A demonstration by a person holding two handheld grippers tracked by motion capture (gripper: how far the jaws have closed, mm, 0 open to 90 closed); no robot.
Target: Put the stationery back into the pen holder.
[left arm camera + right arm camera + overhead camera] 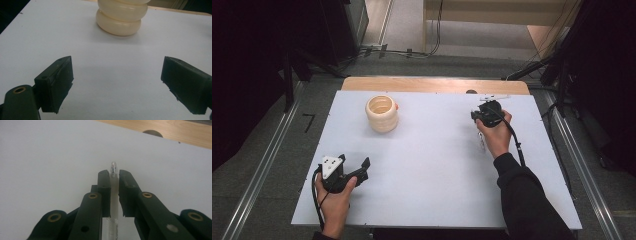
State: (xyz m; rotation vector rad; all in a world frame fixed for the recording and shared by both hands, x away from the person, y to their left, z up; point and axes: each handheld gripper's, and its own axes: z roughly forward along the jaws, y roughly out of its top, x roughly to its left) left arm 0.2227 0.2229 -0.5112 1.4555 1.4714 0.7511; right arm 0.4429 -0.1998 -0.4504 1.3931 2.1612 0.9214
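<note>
A cream ribbed cup (382,114) stands upright on the white tabletop (432,170) at the back left. In the left gripper view the cup (121,17) rises straight ahead of the jaws, well apart from them. My left gripper (354,161) rests near the front left edge, open (117,75), with bare table between its jaws. My right gripper (477,116) is held at the back right, shut on a clear white pen (114,195). The pen lies along the jaws, its tip poking out past the fingertips (114,176). Its rear end (482,142) shows beside the hand.
A wooden strip (432,84) runs along the table's far edge, with a small dark round mark (152,133) on it near the right gripper. Metal rails flank the table on the floor. Cables and stands lie beyond the far edge.
</note>
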